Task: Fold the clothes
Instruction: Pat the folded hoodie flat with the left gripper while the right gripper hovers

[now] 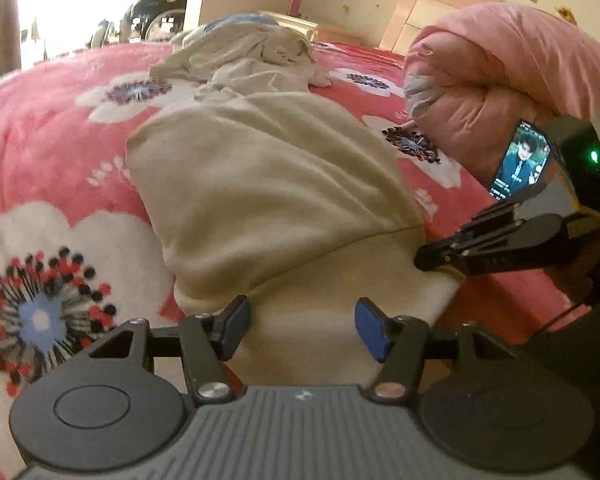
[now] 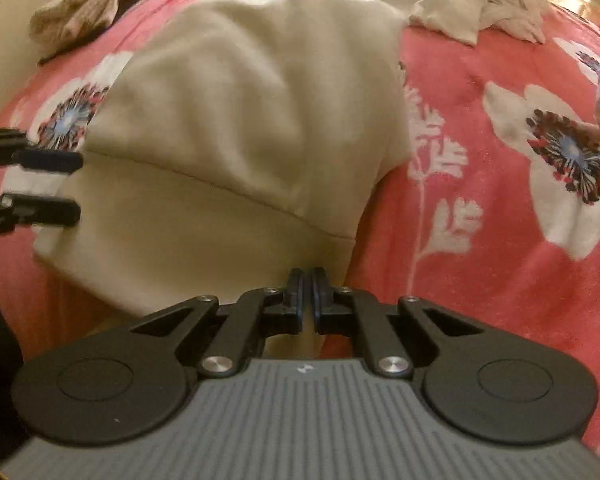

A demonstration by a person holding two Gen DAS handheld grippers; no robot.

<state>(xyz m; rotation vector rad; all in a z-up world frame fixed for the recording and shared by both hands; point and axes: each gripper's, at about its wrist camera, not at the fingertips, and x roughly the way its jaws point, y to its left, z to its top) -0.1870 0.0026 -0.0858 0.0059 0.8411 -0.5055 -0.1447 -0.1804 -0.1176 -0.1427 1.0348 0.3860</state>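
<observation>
Cream garment (image 1: 268,184) lay lengthwise on the red floral bedspread (image 1: 52,128). Left gripper (image 1: 300,328) hung with jaws apart over the garment's near hem; right gripper (image 2: 309,292), jaws pressed together, sat at that hem's other corner.

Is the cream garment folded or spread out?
Partly folded: the cream garment lies as a narrow, doubled bundle with rounded side edges on the bedspread.

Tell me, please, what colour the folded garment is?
Cream garment, clearest in the right wrist view.
</observation>
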